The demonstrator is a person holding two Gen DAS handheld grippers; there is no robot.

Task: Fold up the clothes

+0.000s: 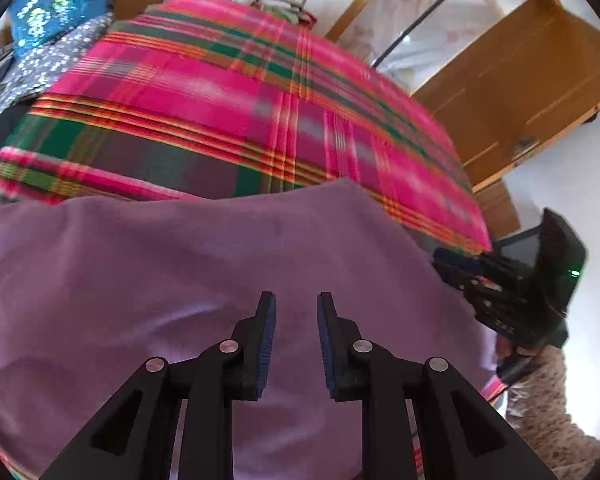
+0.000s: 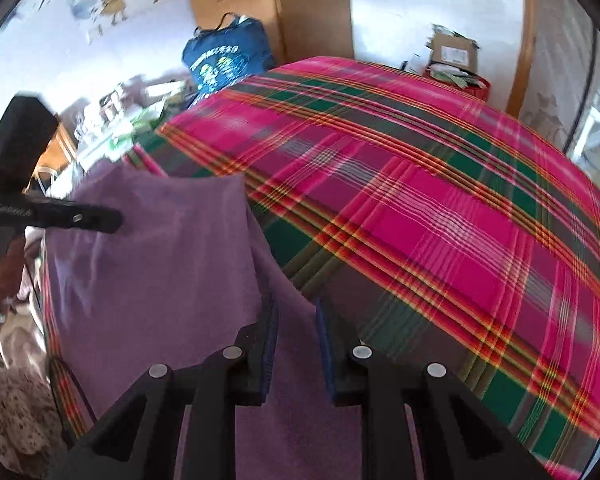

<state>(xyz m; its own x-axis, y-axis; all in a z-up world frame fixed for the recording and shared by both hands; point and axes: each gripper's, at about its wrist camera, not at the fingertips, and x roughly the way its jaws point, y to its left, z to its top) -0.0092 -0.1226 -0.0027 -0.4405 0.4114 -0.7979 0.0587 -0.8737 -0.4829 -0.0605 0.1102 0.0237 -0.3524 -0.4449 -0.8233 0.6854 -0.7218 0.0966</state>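
Observation:
A purple cloth (image 1: 180, 260) lies flat on a bed covered by a pink and green plaid blanket (image 1: 220, 100). My left gripper (image 1: 296, 300) hovers over the middle of the cloth, its blue pads apart with nothing between them. In the right wrist view the purple cloth (image 2: 160, 260) shows a folded upper layer over the blanket (image 2: 420, 200). My right gripper (image 2: 296, 304) stands at the cloth's right edge; its pads are apart and purple fabric shows in the gap. Each gripper appears in the other's view: the right gripper (image 1: 444, 260) at the cloth's right side, the left gripper (image 2: 112, 220) over its far left part.
A blue printed bag (image 2: 224, 60) and a heap of small items (image 2: 132, 120) sit beyond the bed's far left corner. A cardboard box (image 2: 452, 52) stands behind the bed. Wooden furniture (image 1: 520, 80) flanks the right side. A patterned sleeve (image 1: 540, 400) is at lower right.

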